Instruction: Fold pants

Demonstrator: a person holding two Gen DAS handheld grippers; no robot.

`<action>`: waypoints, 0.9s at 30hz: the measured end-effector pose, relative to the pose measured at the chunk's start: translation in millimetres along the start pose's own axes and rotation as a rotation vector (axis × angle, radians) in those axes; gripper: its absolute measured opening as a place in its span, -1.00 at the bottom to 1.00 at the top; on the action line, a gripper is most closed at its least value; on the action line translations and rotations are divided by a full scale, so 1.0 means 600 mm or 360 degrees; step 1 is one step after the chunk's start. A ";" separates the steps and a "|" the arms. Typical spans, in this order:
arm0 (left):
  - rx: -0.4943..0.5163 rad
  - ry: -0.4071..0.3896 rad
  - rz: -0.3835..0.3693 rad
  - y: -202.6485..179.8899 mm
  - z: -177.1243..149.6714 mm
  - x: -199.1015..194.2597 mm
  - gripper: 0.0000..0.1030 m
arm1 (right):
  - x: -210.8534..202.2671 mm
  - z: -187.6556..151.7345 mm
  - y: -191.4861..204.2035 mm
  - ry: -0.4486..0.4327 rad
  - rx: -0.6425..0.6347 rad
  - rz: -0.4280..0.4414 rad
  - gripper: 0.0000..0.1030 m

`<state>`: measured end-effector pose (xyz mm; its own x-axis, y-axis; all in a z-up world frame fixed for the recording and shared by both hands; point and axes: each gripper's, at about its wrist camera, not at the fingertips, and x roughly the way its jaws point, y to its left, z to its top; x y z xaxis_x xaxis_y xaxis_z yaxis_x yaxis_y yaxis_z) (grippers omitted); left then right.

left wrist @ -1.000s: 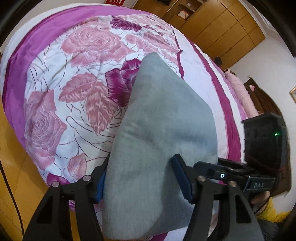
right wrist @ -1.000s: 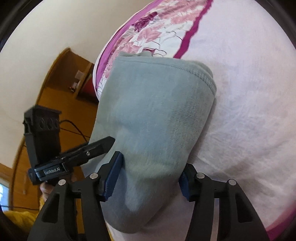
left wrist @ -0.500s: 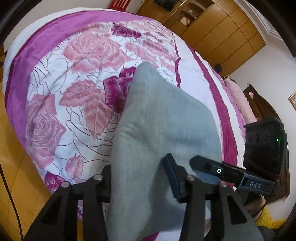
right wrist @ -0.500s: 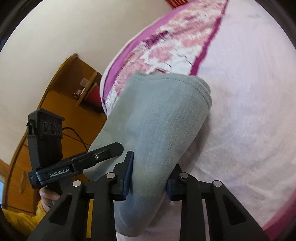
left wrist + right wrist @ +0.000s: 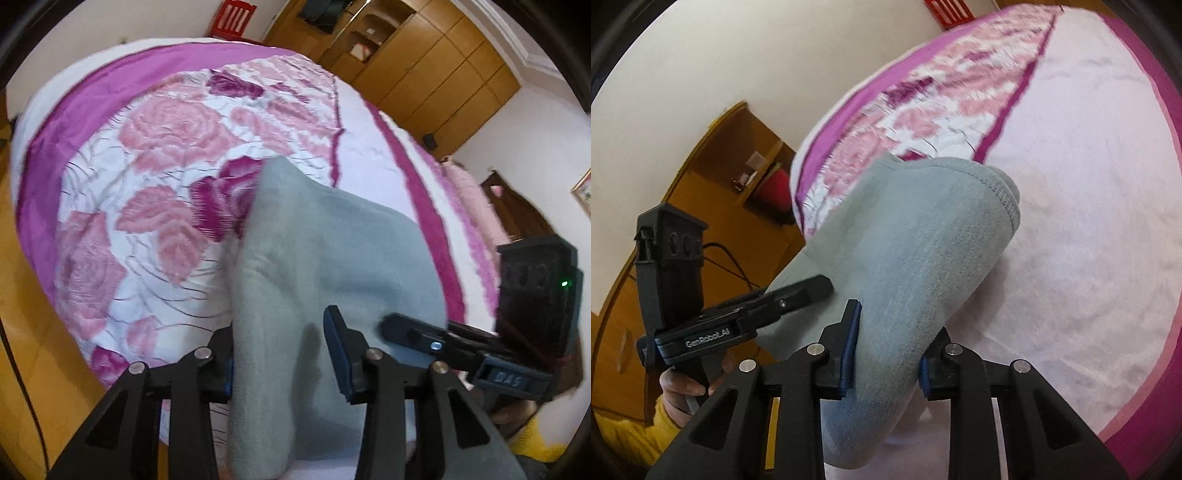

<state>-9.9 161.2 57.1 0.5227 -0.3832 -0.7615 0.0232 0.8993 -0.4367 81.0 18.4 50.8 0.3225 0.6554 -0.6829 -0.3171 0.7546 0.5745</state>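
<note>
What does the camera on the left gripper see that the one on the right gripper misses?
Only the left wrist view shows the tall wooden wardrobe and the right gripper from the side. Only the right wrist view shows a hand with a yellow sleeve holding the left gripper. Both show the grey fleece pants clamped in their own gripper, whose jaws have just been closing, over the pink rose-patterned bedspread.

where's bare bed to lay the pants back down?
Free: the plain pale patch of the bedspread right of the grey pants, out to its purple border; also the rose-print area left of them. Crowded: the near edge, where the left hand-held gripper and right hand-held gripper both pinch the pants.
</note>
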 end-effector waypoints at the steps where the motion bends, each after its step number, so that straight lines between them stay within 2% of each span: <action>1: 0.0031 -0.0006 0.0065 0.000 -0.001 0.003 -0.19 | 0.003 0.000 -0.003 0.0009 0.0015 0.0002 -0.46; 3: 0.0074 -0.0008 0.0120 0.004 -0.006 0.007 -0.17 | 0.008 -0.002 -0.011 0.0035 0.0048 -0.0001 -0.42; 7: 0.0066 0.0006 0.0088 0.016 -0.010 0.014 -0.11 | 0.021 -0.006 -0.027 0.0082 0.0123 -0.0008 -0.33; 9: 0.0054 0.0009 0.0088 0.022 -0.009 0.018 0.05 | 0.026 -0.008 -0.035 0.0095 0.0162 0.0008 -0.31; 14: 0.0060 0.0020 0.0060 0.033 -0.008 0.030 0.28 | 0.034 -0.012 -0.046 0.0113 0.0216 0.0025 -0.23; 16: 0.0041 0.0032 0.0026 0.038 -0.005 0.038 0.32 | 0.039 -0.012 -0.048 0.0117 0.0232 0.0030 -0.18; 19: -0.0046 0.0071 -0.0095 0.048 -0.002 0.054 0.32 | 0.043 -0.009 -0.047 0.0115 0.0239 0.0038 -0.17; 20: -0.0070 0.0082 -0.0127 0.048 -0.002 0.056 0.25 | 0.041 -0.008 -0.045 0.0105 0.0232 0.0035 -0.23; 22: -0.0114 0.0089 -0.0240 0.046 -0.004 0.059 -0.10 | 0.032 -0.006 -0.041 0.0062 0.0206 0.0038 -0.39; 23: -0.0124 0.0087 -0.0255 0.045 -0.004 0.057 -0.16 | 0.023 -0.004 -0.038 0.0029 0.0189 0.0055 -0.47; 27: -0.0095 0.0052 -0.0247 0.032 -0.003 0.040 -0.29 | -0.004 0.004 -0.021 -0.0044 0.0114 0.0065 -0.52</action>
<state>1.7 168.8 29.4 0.4890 -0.5241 -0.6972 0.0503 0.8149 -0.5774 86.5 7.6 46.4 0.3355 0.6855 -0.6462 -0.2661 0.7270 0.6330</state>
